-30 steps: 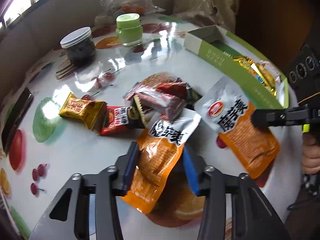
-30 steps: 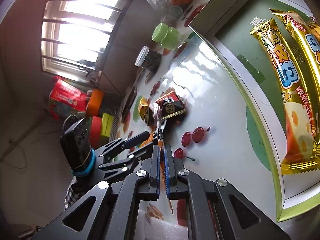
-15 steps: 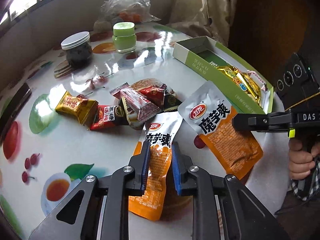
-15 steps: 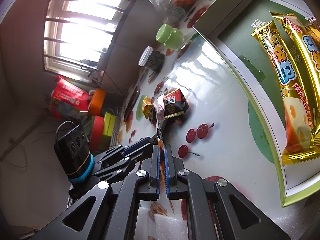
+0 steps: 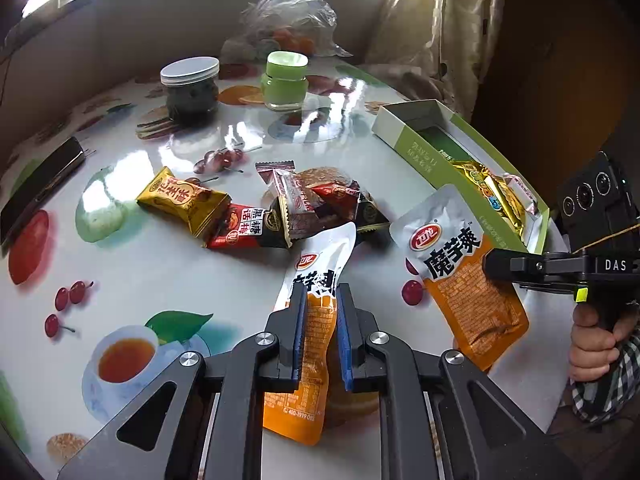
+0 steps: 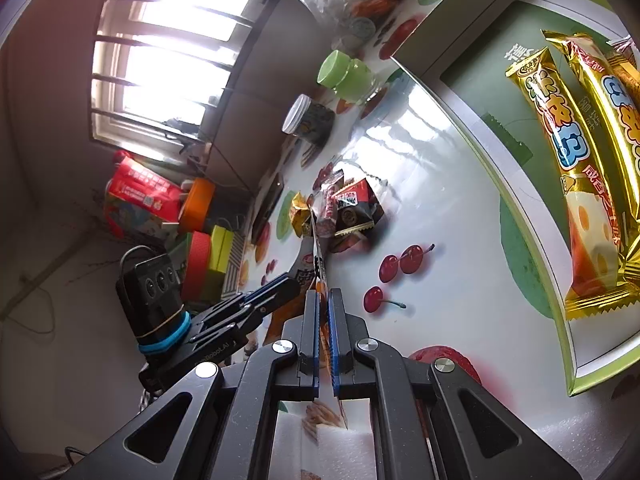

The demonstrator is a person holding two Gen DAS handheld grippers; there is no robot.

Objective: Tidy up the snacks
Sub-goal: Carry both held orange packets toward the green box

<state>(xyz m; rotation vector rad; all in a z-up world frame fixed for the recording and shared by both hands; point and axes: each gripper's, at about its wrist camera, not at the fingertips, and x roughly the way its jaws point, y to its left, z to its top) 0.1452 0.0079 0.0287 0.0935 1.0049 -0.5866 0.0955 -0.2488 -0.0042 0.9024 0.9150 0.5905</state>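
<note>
- Left gripper [image 5: 322, 320]: clamped on an orange-and-silver snack pouch [image 5: 308, 344].
- Right gripper [image 6: 323, 320]: clamped on a second orange-and-silver pouch [image 5: 464, 280], beside the green cardboard tray [image 5: 424, 156].
- Loose wrapped candies [image 5: 256, 212] lie ahead; two lidded jars [image 5: 192, 88] stand behind them.

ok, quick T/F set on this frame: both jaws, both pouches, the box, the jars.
1. The left gripper is shut on an orange pouch. True.
2. The right gripper is open and empty. False: its jaws are shut on the second orange pouch.
3. The green box holds gold-wrapped bars. True.
4. The dark jar has no lid. False: a white lid sits on it.
5. The green jar stands inside the box. False: it stands on the table.
</note>
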